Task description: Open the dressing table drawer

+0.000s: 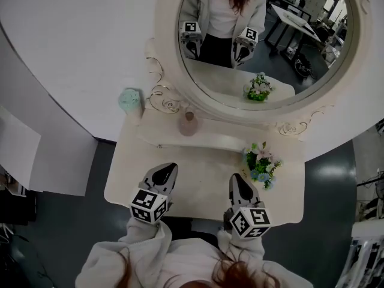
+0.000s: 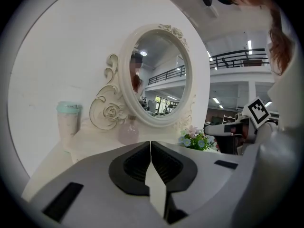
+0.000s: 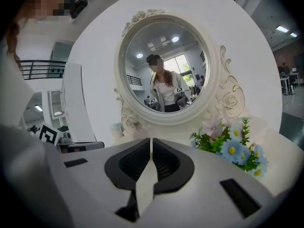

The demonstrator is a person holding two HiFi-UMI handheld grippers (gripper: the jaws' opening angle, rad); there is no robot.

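Both jaws are clenched on nothing: left gripper [image 1: 168, 170] and right gripper [image 1: 239, 180] hover over the desk's [image 1: 204, 161] front edge. The drawer, presumably under that edge, is hidden. I'm only approaching; next I should drop down and unclench.

Bare tabletop [image 1: 201, 173] spans mid-frame, passable from its near edge to the rear shelf [image 1: 228, 141]. Obstructions: flower posy [image 1: 262, 164] right of centre, just beside the right gripper [image 1: 239, 179]; pink bottle [image 1: 188, 123] on the shelf, above centre; mint cup [image 1: 129, 99] upper left; mirror frame [image 1: 169, 53] closing the back.
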